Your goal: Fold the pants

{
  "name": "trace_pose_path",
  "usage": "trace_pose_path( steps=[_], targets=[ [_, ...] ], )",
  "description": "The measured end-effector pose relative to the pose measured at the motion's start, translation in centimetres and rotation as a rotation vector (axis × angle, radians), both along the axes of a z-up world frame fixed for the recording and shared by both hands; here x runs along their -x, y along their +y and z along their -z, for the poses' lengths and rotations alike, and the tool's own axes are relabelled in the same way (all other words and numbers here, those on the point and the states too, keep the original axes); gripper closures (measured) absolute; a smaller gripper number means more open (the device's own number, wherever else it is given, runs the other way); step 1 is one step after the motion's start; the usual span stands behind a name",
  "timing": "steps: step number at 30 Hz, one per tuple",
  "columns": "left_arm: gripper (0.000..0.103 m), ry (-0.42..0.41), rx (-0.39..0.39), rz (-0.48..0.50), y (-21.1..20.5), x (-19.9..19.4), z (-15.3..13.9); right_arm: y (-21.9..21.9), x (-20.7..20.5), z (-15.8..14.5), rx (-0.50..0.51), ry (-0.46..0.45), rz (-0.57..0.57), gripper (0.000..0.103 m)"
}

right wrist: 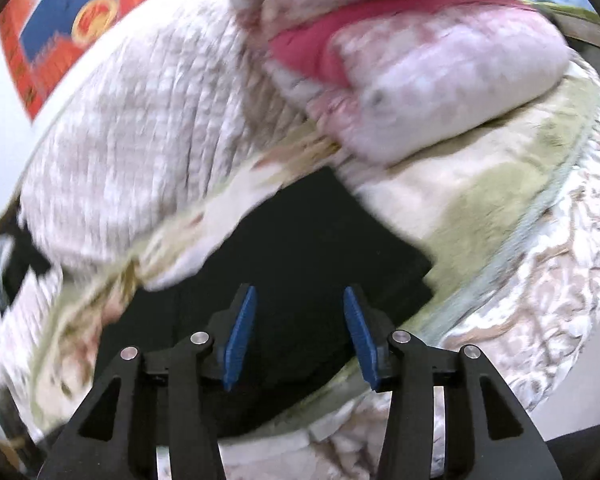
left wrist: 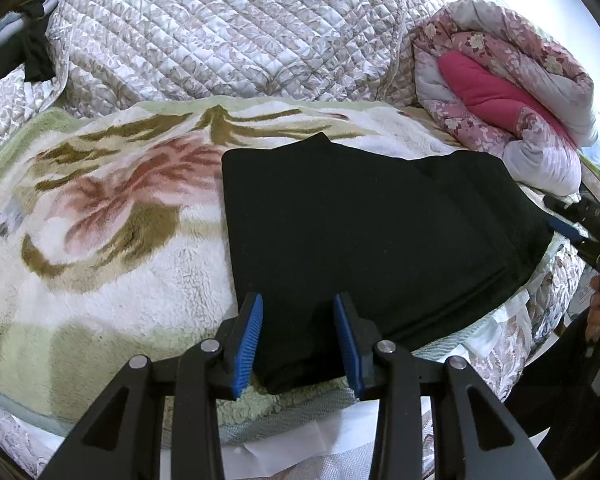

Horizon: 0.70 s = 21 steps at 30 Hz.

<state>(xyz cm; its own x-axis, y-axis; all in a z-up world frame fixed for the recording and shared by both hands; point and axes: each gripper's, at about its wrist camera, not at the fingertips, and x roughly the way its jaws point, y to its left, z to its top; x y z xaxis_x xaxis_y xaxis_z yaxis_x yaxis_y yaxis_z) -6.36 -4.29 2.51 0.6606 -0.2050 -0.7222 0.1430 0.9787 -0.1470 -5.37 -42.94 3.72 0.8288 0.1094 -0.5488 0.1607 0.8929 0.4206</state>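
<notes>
The black pants [left wrist: 372, 236] lie folded into a compact rectangle on a fluffy floral blanket [left wrist: 100, 216]. My left gripper [left wrist: 298, 312] is open, its blue pads either side of the pants' near corner, holding nothing. My right gripper [right wrist: 300, 304] is open over the pants [right wrist: 300, 240] in the blurred right wrist view, holding nothing. The right gripper also shows in the left wrist view [left wrist: 568, 228] at the pants' right edge.
A quilted grey-white bedspread [left wrist: 220, 32] rises behind the blanket. A rolled pink floral duvet [left wrist: 500, 88] sits at the back right. A dark garment [left wrist: 36, 56] hangs at far left. The bed's front edge is just below my left gripper.
</notes>
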Motion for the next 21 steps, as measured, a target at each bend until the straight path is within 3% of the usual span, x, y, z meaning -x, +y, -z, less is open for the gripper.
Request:
trace_pose_path(
  steps=[3,7,12,21],
  targets=[
    [0.064,0.000,0.001,0.000,0.0,0.0,0.0,-1.4,0.7,-0.4,-0.004,-0.027,0.100,0.040],
    [0.064,0.000,0.000,-0.001,0.0,0.0,0.0,-3.1,0.1,1.1,-0.092,0.049,0.139,0.040],
    [0.064,0.000,0.000,0.000,0.0,0.0,0.1,-2.9,-0.2,2.5,-0.165,0.108,0.113,0.038],
    [0.063,0.000,0.001,0.000,0.0,-0.1,0.1,-2.3,-0.8,2.2,-0.203,0.064,0.065,0.036]
  ],
)
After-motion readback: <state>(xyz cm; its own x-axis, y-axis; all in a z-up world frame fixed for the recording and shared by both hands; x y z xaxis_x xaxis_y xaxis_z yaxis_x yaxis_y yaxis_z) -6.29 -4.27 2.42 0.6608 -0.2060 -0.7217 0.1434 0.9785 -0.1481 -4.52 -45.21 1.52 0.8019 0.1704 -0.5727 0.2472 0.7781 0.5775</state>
